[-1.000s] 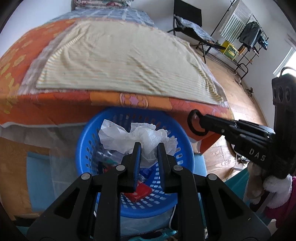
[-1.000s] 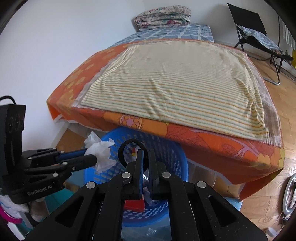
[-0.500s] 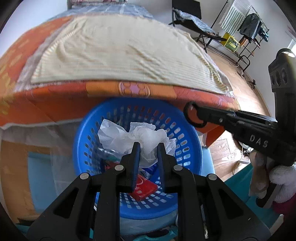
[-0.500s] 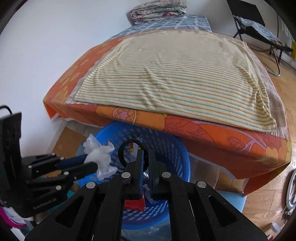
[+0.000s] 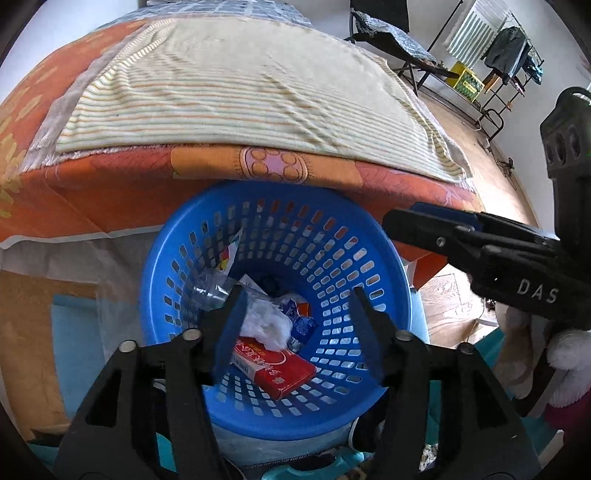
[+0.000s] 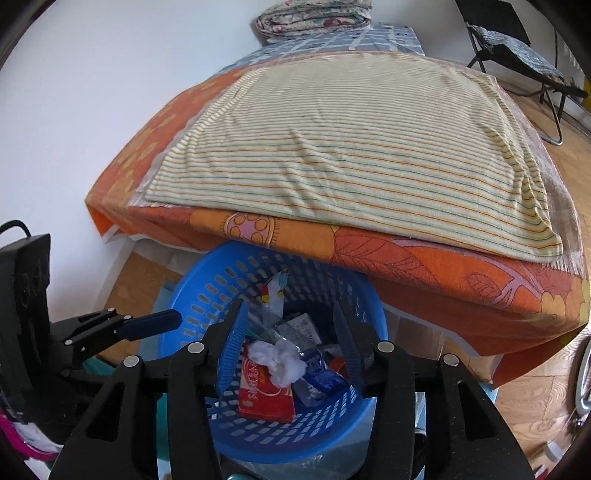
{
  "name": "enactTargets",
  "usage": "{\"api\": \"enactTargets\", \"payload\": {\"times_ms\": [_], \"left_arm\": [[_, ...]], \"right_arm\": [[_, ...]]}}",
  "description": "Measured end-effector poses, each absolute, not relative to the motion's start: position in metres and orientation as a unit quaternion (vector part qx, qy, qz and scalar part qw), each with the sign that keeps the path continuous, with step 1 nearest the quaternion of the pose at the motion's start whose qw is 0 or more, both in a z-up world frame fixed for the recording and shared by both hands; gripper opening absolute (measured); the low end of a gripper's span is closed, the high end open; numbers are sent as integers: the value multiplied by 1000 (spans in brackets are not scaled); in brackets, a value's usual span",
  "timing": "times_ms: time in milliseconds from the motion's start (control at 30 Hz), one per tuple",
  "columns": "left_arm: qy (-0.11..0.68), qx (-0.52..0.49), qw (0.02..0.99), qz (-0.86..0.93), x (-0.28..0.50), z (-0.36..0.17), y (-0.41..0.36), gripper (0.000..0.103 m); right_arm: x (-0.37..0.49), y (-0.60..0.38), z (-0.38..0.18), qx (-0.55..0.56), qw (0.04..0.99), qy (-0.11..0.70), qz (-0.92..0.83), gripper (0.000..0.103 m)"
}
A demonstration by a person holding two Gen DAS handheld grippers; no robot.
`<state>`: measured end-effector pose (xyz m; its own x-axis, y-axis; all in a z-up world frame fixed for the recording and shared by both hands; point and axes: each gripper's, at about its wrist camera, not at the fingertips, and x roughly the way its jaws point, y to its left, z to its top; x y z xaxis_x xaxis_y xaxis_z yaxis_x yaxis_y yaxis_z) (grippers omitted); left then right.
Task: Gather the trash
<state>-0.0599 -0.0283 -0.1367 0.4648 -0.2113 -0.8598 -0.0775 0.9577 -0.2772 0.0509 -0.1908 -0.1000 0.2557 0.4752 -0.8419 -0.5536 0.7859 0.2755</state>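
A blue perforated basket (image 5: pixel 369 258) stands on the floor against the foot of the bed; it also shows in the right wrist view (image 6: pixel 207 295). In it lie a crumpled white tissue (image 5: pixel 266 325), a red box (image 5: pixel 280 367), a clear plastic bottle (image 5: pixel 210 291) and wrappers. The tissue (image 6: pixel 280 363) and red box (image 6: pixel 264 395) also show in the right wrist view. My left gripper (image 5: pixel 295 325) is open and empty above the basket. My right gripper (image 6: pixel 288 341) is open and empty above the basket too; it also shows in the left wrist view (image 5: pixel 413 225).
The bed (image 6: pixel 406 258) has an orange sheet and a striped yellow blanket (image 6: pixel 351 147) and overhangs the basket's far rim. A folded quilt (image 6: pixel 314 16) lies at the head. A black folding chair (image 5: pixel 391 40) and a clothes rack (image 5: pixel 509 48) stand on the wooden floor.
Both grippers have opened. The white tissue has left my left gripper and now lies in the basket. The black ring is gone from my right gripper.
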Motion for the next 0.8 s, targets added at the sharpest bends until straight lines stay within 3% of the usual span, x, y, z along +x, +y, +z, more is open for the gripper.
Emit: {"api": "enactTargets", "payload": {"times_ms": [133, 233, 600, 800], "left_arm": [[514, -137, 846, -35, -60, -135, -30, 65], [511, -137, 848, -29, -59, -134, -28, 70], [466, -128, 876, 6, -47, -103, -16, 71], [425, -122, 896, 30, -33, -72, -6, 71]], "right_arm": [[52, -189, -100, -41, 793, 519, 318, 52], [51, -189, -95, -46, 801, 507, 314, 66], [58, -202, -62, -32, 847, 450, 280, 68], [66, -213, -38, -10, 871, 414, 266, 77]]}}
